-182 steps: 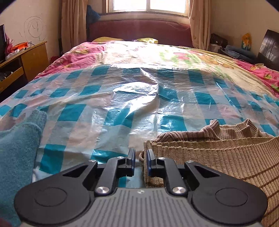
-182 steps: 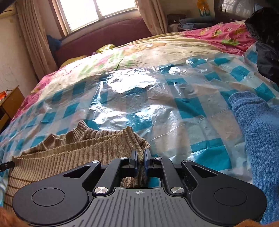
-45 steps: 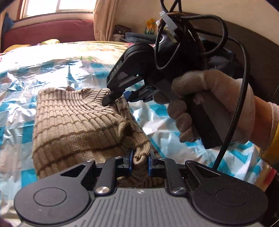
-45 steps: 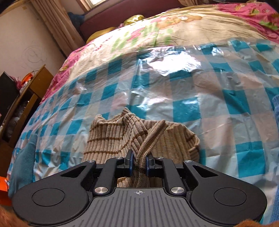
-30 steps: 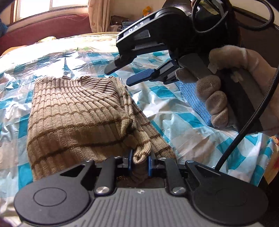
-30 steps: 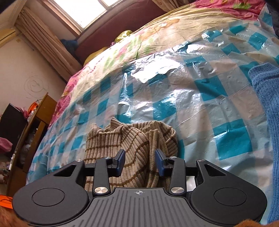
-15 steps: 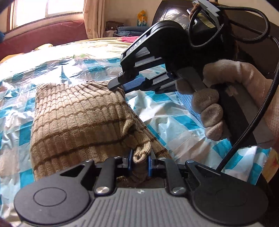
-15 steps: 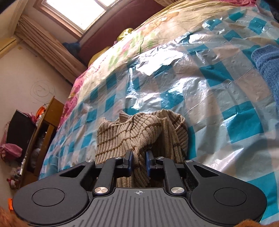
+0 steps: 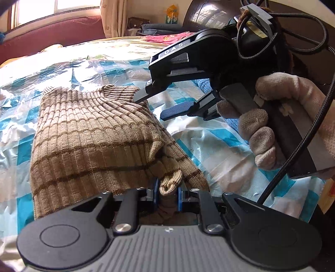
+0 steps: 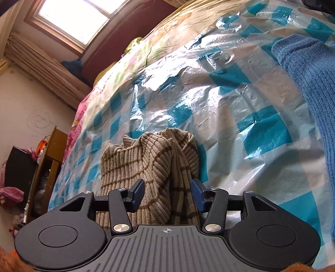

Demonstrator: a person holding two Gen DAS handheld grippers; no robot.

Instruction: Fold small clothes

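1. Left wrist view: the striped tan sweater [image 9: 92,134] lies folded into a compact block on the checked plastic sheet [image 9: 219,150].
2. The left gripper [image 9: 167,191] pinches its near edge.
3. The right gripper [image 10: 167,193], jaws just opened, straddles the far end untouched; tidying and release remain.

Sunlit window [image 10: 69,23], beige curtains [image 10: 41,69], wooden cabinet [image 10: 49,159], maroon headboard [image 9: 52,33]

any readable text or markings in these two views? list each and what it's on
"DAS": raised letters on the upper arm of the right gripper, seen in the left wrist view.
Picture on the far wall: too small to read.
Crosshair marks on both camera mounts are symbols, not text.
Nothing else legible.
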